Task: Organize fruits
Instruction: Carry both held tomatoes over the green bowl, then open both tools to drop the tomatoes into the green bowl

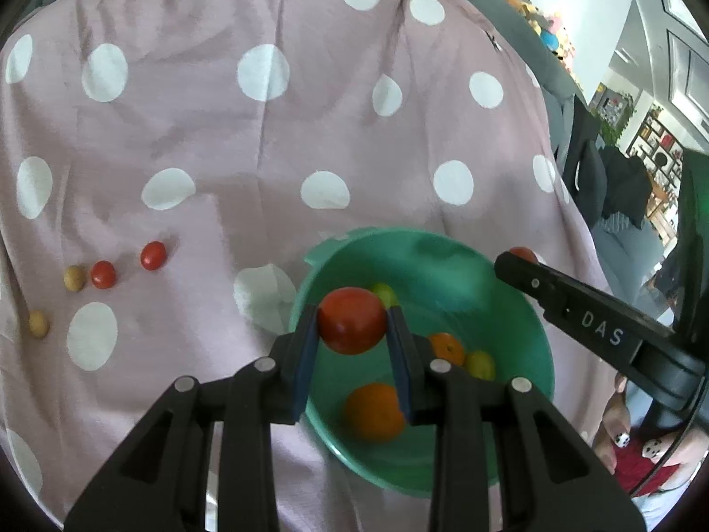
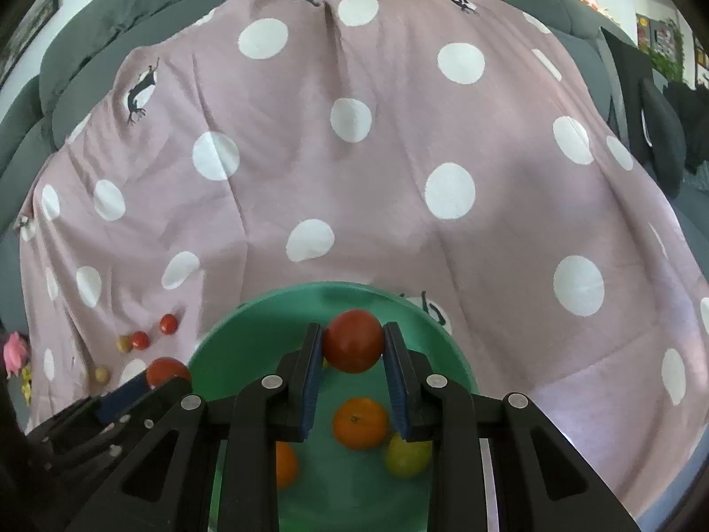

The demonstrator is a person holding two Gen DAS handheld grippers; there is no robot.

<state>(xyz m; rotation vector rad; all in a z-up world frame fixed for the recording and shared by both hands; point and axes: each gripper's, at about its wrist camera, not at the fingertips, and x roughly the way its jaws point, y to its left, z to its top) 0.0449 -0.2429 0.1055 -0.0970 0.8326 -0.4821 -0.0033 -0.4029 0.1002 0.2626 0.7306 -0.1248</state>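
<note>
My left gripper (image 1: 352, 321) is shut on a red tomato (image 1: 352, 320) held above the green bowl (image 1: 443, 261). Inside the bowl lie two oranges (image 1: 374, 411) and two yellow-green fruits (image 1: 481, 364). My right gripper (image 2: 353, 341) is shut on another red tomato (image 2: 353, 340), also over the green bowl (image 2: 248, 337), where an orange (image 2: 360, 416) and a yellow-green fruit (image 2: 407, 456) lie below it. In the left wrist view the right gripper (image 1: 516, 259) reaches in from the right. The left gripper's tomato (image 2: 166, 371) shows at the lower left of the right wrist view.
Two small red tomatoes (image 1: 153, 256) and two small tan fruits (image 1: 74, 278) lie on the pink polka-dot cloth (image 1: 266, 142) left of the bowl. A grey sofa (image 2: 111, 22) runs behind the cloth. A person's hand (image 1: 613, 439) shows at the lower right.
</note>
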